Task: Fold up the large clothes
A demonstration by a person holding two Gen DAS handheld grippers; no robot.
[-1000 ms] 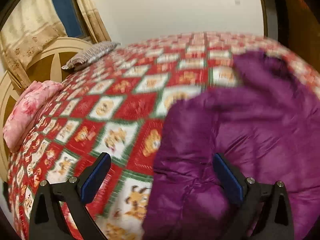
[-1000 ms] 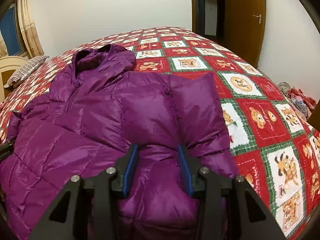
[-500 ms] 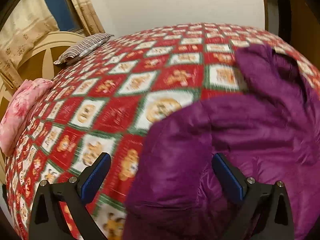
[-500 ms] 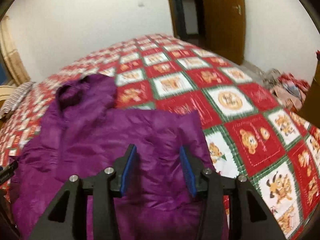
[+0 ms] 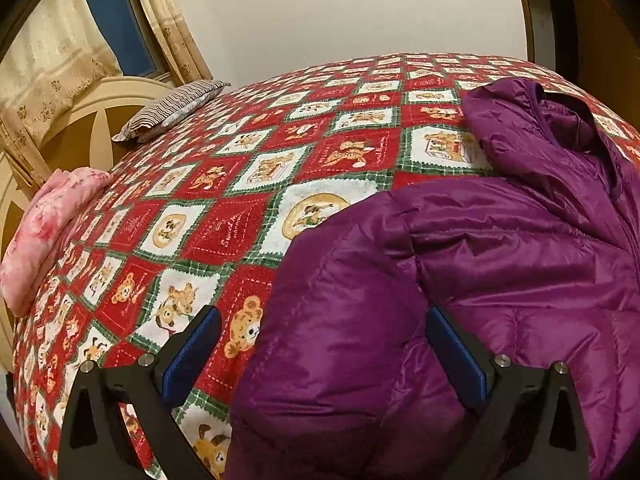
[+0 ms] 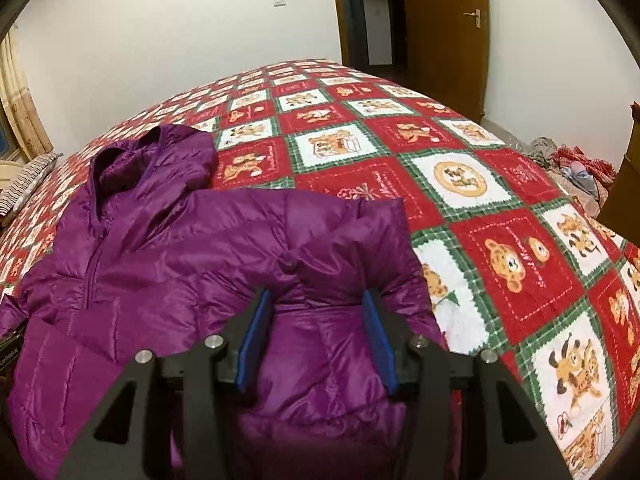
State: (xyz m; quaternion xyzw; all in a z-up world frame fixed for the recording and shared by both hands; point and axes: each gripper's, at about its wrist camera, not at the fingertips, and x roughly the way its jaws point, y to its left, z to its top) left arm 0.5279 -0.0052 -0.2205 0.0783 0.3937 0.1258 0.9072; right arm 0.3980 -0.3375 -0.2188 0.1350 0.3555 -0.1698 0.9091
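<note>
A purple hooded puffer jacket (image 5: pixel 500 260) (image 6: pixel 160 240) lies front up on a bed quilt (image 5: pixel 240 184) (image 6: pixel 480 200) of red, white and green bear squares. Both sleeves are folded in over its body. My left gripper (image 5: pixel 320 316) stands wide open low over the jacket's left sleeve; the sleeve covers the right part of the gap and its right pad (image 5: pixel 456 352) lies against the fabric. My right gripper (image 6: pixel 316 296) is half open and its jaws are opening; the right sleeve lies between them, resting on the jacket.
A striped pillow (image 5: pixel 172 110) and a pink bundle (image 5: pixel 44 224) lie by the cream headboard (image 5: pixel 92 120) at the left. A brown door (image 6: pixel 448 32) and a heap of clothes on the floor (image 6: pixel 572 164) are off the bed's right side.
The left gripper has sunk toward the bed, and the purple sleeve now fills more of its gap. The right jaws have widened a little around the other sleeve.
</note>
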